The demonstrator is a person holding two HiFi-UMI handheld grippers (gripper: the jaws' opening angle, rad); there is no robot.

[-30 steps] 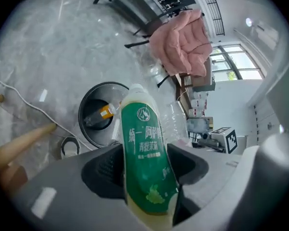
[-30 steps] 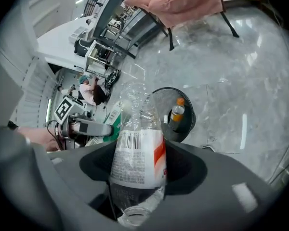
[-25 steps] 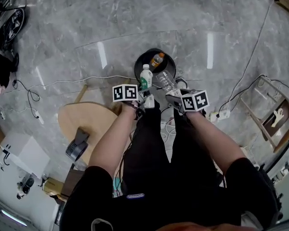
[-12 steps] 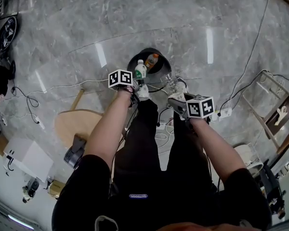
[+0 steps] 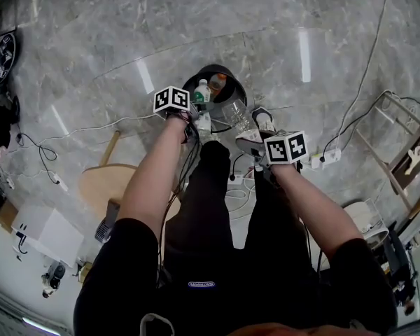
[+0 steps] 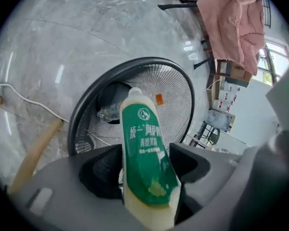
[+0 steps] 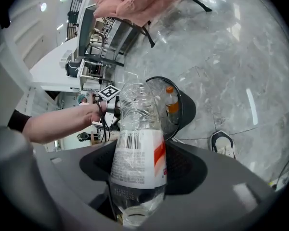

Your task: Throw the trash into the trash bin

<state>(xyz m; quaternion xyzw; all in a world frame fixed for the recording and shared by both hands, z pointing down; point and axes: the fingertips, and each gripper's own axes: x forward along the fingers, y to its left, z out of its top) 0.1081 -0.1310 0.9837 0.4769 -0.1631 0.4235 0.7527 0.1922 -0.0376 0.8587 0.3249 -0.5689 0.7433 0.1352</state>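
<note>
Bright, even light; ceiling lamps glared as white streaks on the floor (image 5: 301, 61); fisheye bent every edge; near foregrounds blurred.

Glossy grey marble floor (image 5: 91, 33) mirrors ceiling lights, with a round wooden table (image 5: 98, 187) at eight o'clock and a wooden frame (image 5: 414, 165) at three.

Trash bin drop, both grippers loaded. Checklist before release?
1. Left gripper holds the green bottle: ok.
2. Right gripper holds the clear bottle: ok.
3. Green bottle above the trash bin mouth: ok.
4. Clear bottle above the mouth: not ok, it sits on the near side of the rim.
5. Room in the bin: ok, only an orange bottle and a crumpled bottle show inside.
</note>
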